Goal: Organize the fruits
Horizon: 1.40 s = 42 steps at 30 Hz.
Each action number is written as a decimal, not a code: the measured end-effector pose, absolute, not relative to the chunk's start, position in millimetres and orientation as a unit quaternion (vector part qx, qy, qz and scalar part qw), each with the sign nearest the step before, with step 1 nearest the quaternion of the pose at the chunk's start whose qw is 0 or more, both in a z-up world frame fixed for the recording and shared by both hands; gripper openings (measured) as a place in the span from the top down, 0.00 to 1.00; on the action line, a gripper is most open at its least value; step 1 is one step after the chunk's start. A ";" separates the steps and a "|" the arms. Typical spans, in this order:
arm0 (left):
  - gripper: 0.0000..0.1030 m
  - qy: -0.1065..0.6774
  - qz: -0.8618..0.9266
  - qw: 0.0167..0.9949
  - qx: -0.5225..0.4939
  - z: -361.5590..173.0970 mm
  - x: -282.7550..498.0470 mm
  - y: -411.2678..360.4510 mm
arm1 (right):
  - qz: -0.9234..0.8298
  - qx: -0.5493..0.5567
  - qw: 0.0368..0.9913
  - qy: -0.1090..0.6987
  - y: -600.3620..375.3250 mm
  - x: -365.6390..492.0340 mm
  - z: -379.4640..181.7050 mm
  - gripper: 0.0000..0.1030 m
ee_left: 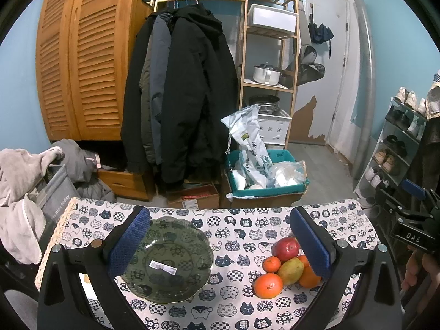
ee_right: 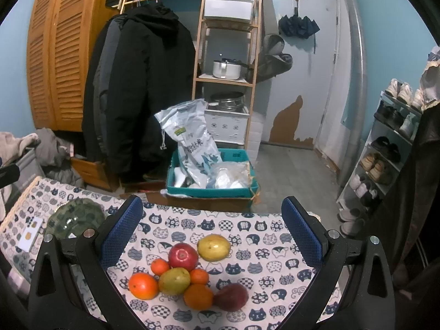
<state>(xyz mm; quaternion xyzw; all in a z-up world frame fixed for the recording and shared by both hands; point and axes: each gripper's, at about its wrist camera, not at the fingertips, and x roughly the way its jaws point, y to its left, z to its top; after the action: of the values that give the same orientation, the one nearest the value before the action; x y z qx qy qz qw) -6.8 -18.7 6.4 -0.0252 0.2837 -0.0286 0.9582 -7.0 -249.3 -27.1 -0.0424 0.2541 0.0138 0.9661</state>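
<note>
A green glass plate [ee_left: 167, 261] lies empty on the cat-print tablecloth [ee_left: 242, 225], beside the left pad of my open left gripper [ee_left: 220, 244]. A fruit pile sits to its right: a red apple [ee_left: 286, 248], a green-yellow mango [ee_left: 290, 270] and oranges [ee_left: 268, 285]. In the right wrist view my open right gripper [ee_right: 211, 236] hovers over the pile: red apple [ee_right: 183, 255], yellow mango [ee_right: 214, 247], green mango [ee_right: 174, 280], oranges [ee_right: 143, 286], a dark red fruit [ee_right: 231, 297]. The plate [ee_right: 74, 217] is at the far left. The right gripper [ee_left: 409, 220] shows at the right edge of the left wrist view.
A white card [ee_right: 30, 235] lies left of the plate. Past the table's far edge stand a teal box with bags [ee_left: 264, 176], hanging coats [ee_left: 178, 96], a wooden shelf [ee_left: 269, 55] and a shoe rack [ee_left: 398, 137]. Laundry [ee_left: 24, 187] lies to the left.
</note>
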 end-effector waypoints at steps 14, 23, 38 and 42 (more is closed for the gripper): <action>0.01 0.302 -0.041 0.952 -0.022 -8.4 1.8 -24.5 | -0.001 -0.042 0.961 0.274 -268.7 -3.4 -28.9 0.04; 0.01 0.347 -0.055 0.936 -0.008 -43.5 16.0 -44.6 | -0.004 -0.036 0.944 0.329 -282.4 5.3 -64.2 0.04; 0.01 0.442 -0.071 0.894 0.018 -123.0 43.3 -79.5 | -0.022 -0.020 0.891 0.453 -313.1 28.5 -148.9 0.04; 0.01 0.470 -0.074 0.879 0.021 -145.4 50.0 -85.6 | -0.023 -0.010 0.873 0.486 -320.0 34.2 -174.3 0.04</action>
<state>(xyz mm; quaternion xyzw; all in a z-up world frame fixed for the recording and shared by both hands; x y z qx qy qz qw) 50.0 -85.6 -145.4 0.0208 0.4699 -0.0738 0.8794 34.2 -320.0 -174.3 -0.0105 0.4862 -0.0230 0.8735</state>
